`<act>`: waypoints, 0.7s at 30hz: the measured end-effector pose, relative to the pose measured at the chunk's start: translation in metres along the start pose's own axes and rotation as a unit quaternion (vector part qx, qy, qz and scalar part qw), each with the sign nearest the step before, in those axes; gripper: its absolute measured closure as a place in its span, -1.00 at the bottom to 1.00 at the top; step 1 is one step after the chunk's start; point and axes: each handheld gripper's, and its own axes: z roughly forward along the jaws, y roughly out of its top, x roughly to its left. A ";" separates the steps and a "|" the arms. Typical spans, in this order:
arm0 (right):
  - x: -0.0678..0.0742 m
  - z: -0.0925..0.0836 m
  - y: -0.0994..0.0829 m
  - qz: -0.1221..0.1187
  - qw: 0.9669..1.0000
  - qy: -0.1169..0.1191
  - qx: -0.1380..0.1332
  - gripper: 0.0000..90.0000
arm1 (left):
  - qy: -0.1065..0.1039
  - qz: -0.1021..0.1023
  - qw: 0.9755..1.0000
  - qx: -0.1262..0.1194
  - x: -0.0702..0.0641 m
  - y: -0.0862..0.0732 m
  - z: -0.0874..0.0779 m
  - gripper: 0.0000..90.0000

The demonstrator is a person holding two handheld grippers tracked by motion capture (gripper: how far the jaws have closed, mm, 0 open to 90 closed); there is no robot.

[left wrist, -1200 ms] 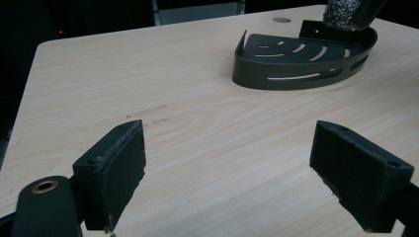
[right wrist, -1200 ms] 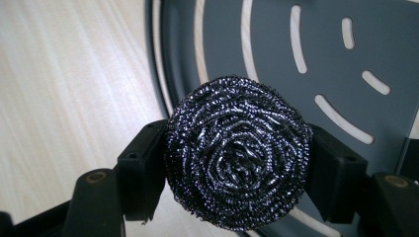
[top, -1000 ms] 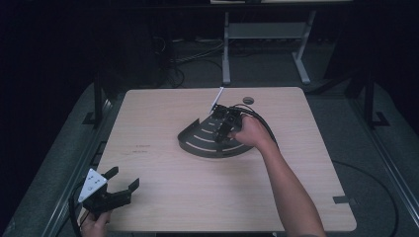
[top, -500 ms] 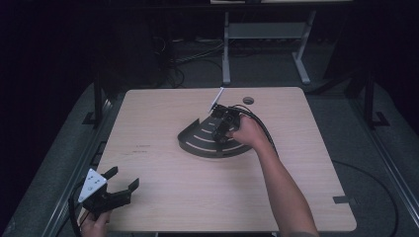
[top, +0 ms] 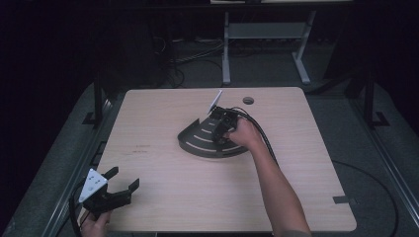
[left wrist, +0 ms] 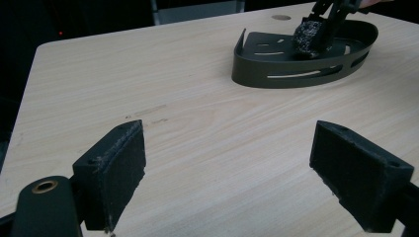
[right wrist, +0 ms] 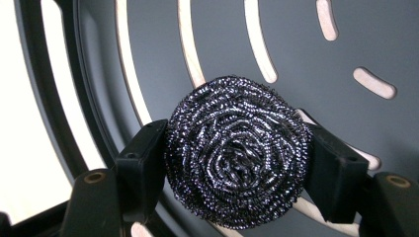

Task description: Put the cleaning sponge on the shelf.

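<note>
A dark fan-shaped slotted tray lies at the middle of the wooden table. My right gripper points down into it, shut on a round steel-wool scourer held between both pads just above the tray floor. The left gripper view shows that scourer inside the tray farther off. My left gripper rests near the table's front left corner, open, with bare tabletop between its pads.
A round cable hole sits near the table's far edge. The right gripper's cable trails along the forearm. A piece of tape marks the front right corner. A metal frame stands on the dark floor beyond.
My right gripper has sunk a little into the tray with the scourer still in its grip. The left gripper has stayed where it was.
</note>
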 end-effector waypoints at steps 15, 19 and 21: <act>-0.003 0.011 -0.002 0.020 1.000 -0.002 -0.004 -0.31 | 0.001 0.005 1.000 -0.001 -0.002 0.001 0.000 -0.71; -0.003 0.010 -0.001 0.022 1.000 -0.003 -0.009 -0.31 | 0.003 0.007 1.000 0.000 -0.002 0.001 0.000 -0.71; -0.003 0.010 -0.001 0.023 1.000 -0.003 -0.007 -0.32 | 0.005 0.008 1.000 0.000 -0.003 0.001 0.000 -0.71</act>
